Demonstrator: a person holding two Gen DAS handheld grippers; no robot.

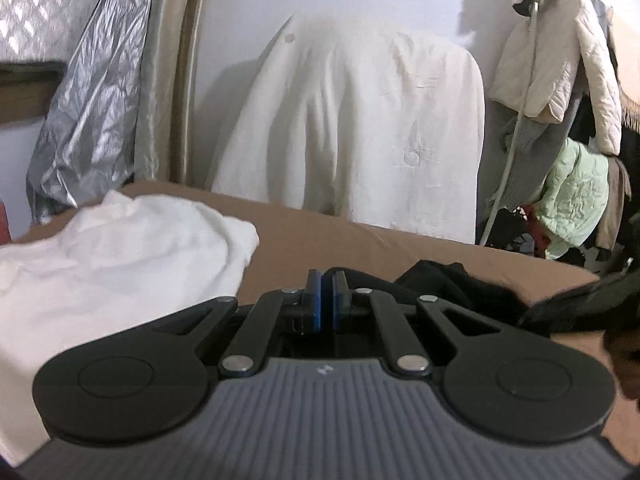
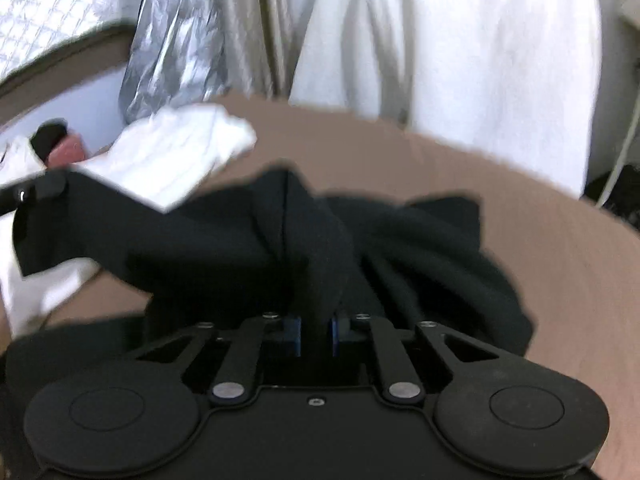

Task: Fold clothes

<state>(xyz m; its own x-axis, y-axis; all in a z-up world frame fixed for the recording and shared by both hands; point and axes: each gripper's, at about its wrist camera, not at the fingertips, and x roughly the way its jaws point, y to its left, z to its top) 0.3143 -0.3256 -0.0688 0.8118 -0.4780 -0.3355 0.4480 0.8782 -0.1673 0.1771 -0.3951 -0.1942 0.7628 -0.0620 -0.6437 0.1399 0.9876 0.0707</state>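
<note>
A black garment [image 2: 420,240] lies bunched on the brown bed sheet [image 2: 540,220]. My right gripper [image 2: 316,338] is shut on a thick fold of it, and the cloth rises out from between the blue pads. The garment's left end is lifted over the white cloth up to my left gripper [image 2: 24,192], where a hand [image 2: 66,152] shows. In the left wrist view my left gripper [image 1: 326,280] has its blue pads pressed together. The black garment [image 1: 440,280] shows just right of its fingers and stretches off to the right edge.
A crumpled white garment [image 1: 120,256] lies on the left of the bed sheet [image 1: 360,240]. Behind the bed a white sheet [image 1: 360,120] is draped against the wall. A rack of jackets [image 1: 560,80] stands at the right and a silver cover [image 1: 92,100] at the left.
</note>
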